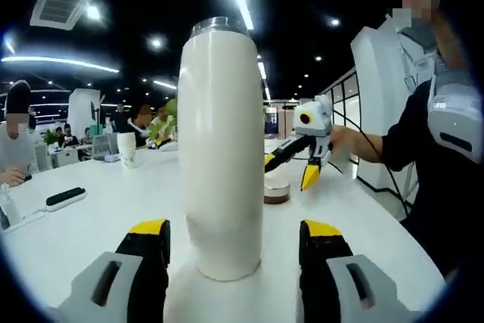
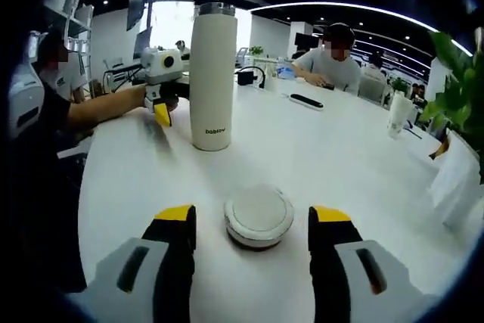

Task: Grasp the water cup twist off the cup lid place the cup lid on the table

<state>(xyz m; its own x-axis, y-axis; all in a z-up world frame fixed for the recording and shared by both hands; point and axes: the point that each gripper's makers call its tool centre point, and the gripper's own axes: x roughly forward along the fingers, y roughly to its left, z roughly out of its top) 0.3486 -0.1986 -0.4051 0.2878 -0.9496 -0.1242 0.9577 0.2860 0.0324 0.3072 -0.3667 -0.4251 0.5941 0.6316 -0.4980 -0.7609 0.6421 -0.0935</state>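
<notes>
My left gripper point(image 1: 234, 251) stands open around the base of the white water cup point(image 1: 221, 149), which is upright on the table point(image 1: 98, 225). My right gripper point(image 2: 252, 240) is open around the cup lid point(image 2: 259, 217), lying flat nearer the table's edge. Pulling away carelessly, I could topple the cup or nudge the lid toward that edge.

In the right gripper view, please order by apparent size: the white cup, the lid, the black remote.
1. white cup
2. lid, though it lies nearer the camera, so it looks enlarged
3. black remote, far away and small
</notes>
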